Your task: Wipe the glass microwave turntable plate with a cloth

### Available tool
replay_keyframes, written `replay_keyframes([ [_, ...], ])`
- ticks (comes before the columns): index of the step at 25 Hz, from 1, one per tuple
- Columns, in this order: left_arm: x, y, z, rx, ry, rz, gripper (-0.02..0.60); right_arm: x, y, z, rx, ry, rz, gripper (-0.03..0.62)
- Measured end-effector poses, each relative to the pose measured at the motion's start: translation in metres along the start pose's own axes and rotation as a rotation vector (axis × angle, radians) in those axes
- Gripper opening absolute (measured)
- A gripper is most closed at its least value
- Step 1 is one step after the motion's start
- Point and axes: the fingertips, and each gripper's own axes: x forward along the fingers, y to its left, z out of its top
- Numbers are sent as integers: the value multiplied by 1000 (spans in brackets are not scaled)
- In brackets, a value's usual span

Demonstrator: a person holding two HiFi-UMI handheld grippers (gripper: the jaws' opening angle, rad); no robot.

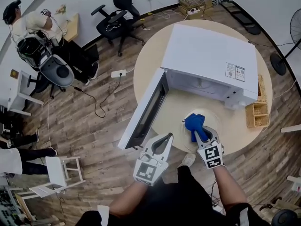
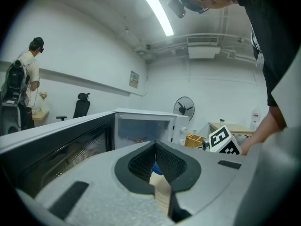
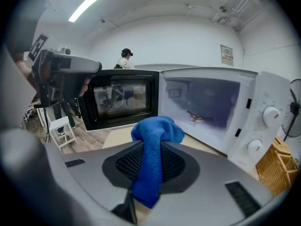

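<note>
The glass turntable plate (image 1: 214,121) lies flat on the round table (image 1: 150,65) in front of the white microwave (image 1: 211,60), whose door (image 1: 146,112) hangs open. My right gripper (image 1: 199,132) is over the plate, shut on a bunched blue cloth (image 1: 194,122). From the right gripper view the cloth (image 3: 156,132) bulges out past the right gripper (image 3: 153,145), with the empty cavity (image 3: 202,102) beyond. My left gripper (image 1: 169,136) hovers beside the door at the table's front edge, shut with nothing in it. The left gripper (image 2: 155,146) faces the microwave (image 2: 146,126).
A wicker basket (image 1: 257,112) stands right of the microwave. Around the table are an office chair (image 1: 117,20), white stools (image 1: 61,171), a floor fan (image 1: 296,27), cables with a power strip (image 1: 117,73), and a person (image 1: 33,27) at back left.
</note>
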Motion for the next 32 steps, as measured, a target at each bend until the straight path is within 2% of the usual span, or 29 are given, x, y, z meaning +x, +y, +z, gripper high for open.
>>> replay_keyframes([
  [8,-7,20,-12,-5,8,47,5,44,24,-23,-49,94,90,80],
  [13,-11,16,-21,1,23,24,6,61,34,-31,-116,147,121,81],
  [19,-9,11,-20,-52,16,34,6,78,36,-34,-168,176,143,81],
  [25,-13,18,-31,-13,43,52,6,88,30,-41,-196,203,150,83],
  [28,-13,15,-33,-19,55,49,6,90,30,-40,-198,208,152,84],
  [32,-10,11,-35,38,61,28,6,91,27,-39,-189,206,146,86],
])
